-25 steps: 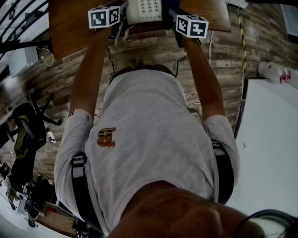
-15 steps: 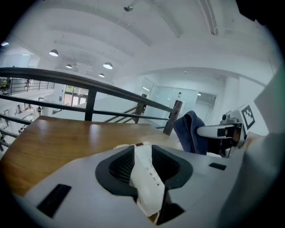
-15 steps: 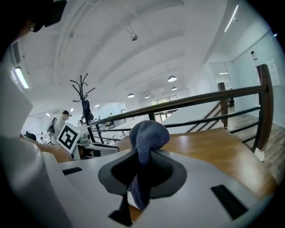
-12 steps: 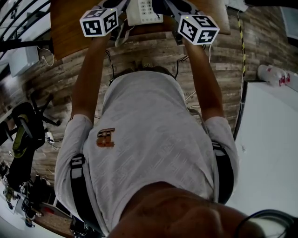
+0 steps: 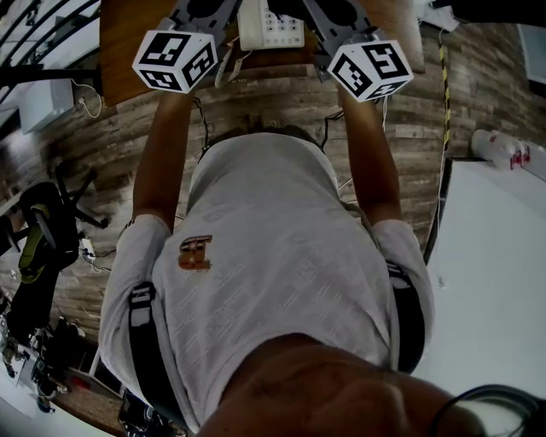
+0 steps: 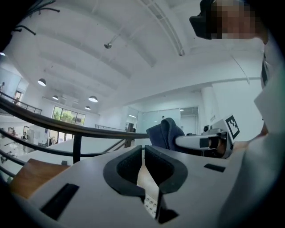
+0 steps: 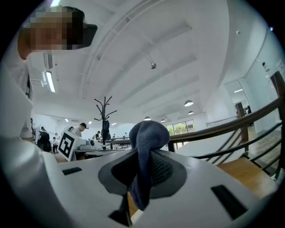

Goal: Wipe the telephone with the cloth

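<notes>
Holding blue cloth (image 7: pixel 147 133) wadded tight in right gripper (image 7: pixel 143 165) so a lump sticks out front for wiping, left gripper (image 6: pixel 143 155) jaws just been closing to near-shut on nothing, both flanking telephone (image 5: pixel 271 26) at top centre of head view on wooden table (image 5: pixel 119 34).

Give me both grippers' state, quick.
Left gripper: fingers have just been closing, now almost together, nothing between them.
Right gripper: closed on the dark blue cloth.
</notes>
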